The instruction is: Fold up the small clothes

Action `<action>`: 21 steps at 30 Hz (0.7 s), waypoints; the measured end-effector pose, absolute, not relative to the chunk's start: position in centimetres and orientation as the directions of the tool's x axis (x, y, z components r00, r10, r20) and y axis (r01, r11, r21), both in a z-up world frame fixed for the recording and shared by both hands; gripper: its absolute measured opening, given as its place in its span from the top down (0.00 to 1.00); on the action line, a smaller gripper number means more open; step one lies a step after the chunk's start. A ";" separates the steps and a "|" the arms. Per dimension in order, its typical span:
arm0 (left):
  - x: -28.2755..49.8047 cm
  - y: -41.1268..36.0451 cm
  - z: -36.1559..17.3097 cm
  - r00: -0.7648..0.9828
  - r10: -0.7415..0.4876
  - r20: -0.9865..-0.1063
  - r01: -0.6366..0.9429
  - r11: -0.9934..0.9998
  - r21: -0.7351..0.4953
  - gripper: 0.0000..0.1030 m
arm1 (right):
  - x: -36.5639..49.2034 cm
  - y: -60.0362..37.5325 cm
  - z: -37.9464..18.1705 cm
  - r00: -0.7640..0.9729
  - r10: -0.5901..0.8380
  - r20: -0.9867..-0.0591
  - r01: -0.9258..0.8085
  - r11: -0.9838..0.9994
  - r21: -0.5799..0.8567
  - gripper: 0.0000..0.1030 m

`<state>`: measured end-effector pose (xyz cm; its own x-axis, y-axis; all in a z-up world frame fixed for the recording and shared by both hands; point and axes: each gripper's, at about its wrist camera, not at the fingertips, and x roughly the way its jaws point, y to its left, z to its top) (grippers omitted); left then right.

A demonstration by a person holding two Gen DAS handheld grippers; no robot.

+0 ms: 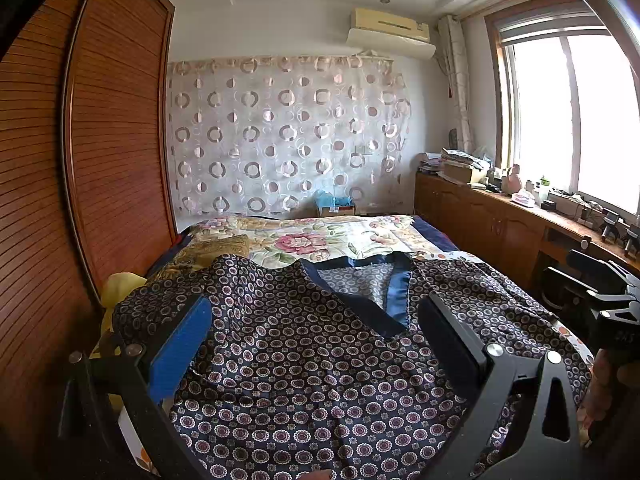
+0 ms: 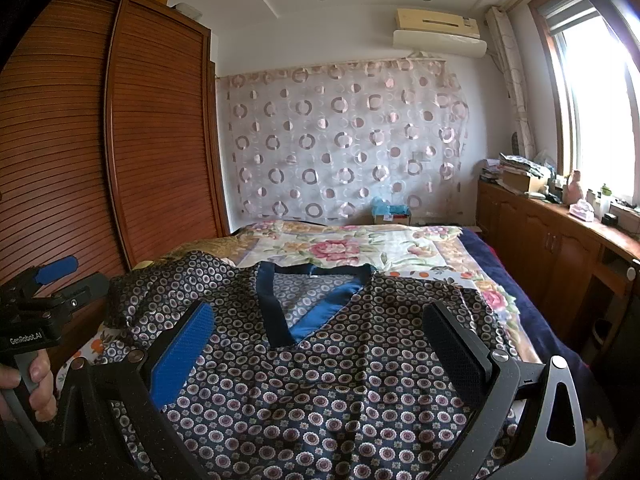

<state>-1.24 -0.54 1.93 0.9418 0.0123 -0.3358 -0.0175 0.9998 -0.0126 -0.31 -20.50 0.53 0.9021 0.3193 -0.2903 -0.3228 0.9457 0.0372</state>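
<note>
A dark navy top (image 1: 304, 364) with a small ring print and a blue satin V-neck (image 1: 390, 300) lies spread out on the bed, neck pointing away from me. My left gripper (image 1: 316, 320) hovers open over its left half, nothing between the fingers. My right gripper (image 2: 320, 328) hangs open above the same top (image 2: 320, 392), just below the V-neck (image 2: 304, 308). In the right wrist view a hand holds the left gripper's handle (image 2: 28, 332) at the left edge. The right gripper's body (image 1: 612, 308) shows at the right edge of the left wrist view.
The bed carries a floral quilt (image 1: 320, 236) beyond the top. A louvred wooden wardrobe (image 1: 100, 140) runs along the left. A wooden cabinet (image 1: 500, 224) with clutter stands under the window on the right. Something yellow (image 1: 120, 284) lies at the bed's left edge.
</note>
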 end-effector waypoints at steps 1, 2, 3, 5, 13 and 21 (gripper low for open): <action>-1.2 -0.5 1.9 0.942 0.012 -0.336 -0.018 1.000 -0.013 0.00 | -0.3 -20.5 0.5 0.902 0.320 -0.290 -0.324 0.945 0.037 0.00; -1.3 -0.5 1.9 0.942 0.012 -0.335 -0.017 1.000 -0.014 0.00 | -0.2 -20.5 0.5 0.901 0.321 -0.291 -0.324 0.945 0.037 0.00; -1.2 -0.6 1.9 0.942 0.011 -0.335 -0.017 1.000 -0.013 0.00 | -0.2 -20.5 0.5 0.901 0.321 -0.292 -0.325 0.945 0.037 0.00; -1.2 -0.6 1.9 0.941 0.010 -0.339 -0.016 1.000 -0.014 0.00 | -0.2 -20.5 0.4 0.899 0.325 -0.293 -0.329 0.944 0.038 0.00; -0.6 0.6 1.0 0.928 0.017 -0.372 -0.027 0.999 -0.021 0.00 | 1.0 -19.8 -0.7 0.875 0.350 -0.333 -0.359 0.932 0.036 0.00; 0.6 3.6 -0.7 0.907 0.046 -0.419 -0.060 0.998 -0.020 0.00 | 2.4 -18.8 -1.0 0.851 0.368 -0.374 -0.391 0.920 0.018 0.00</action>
<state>0.65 3.57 -0.73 0.9067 0.0464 -0.4192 -0.0602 0.9980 -0.0197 2.38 -18.76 -1.02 0.8511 0.3683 -0.3741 -0.3906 0.9204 0.0175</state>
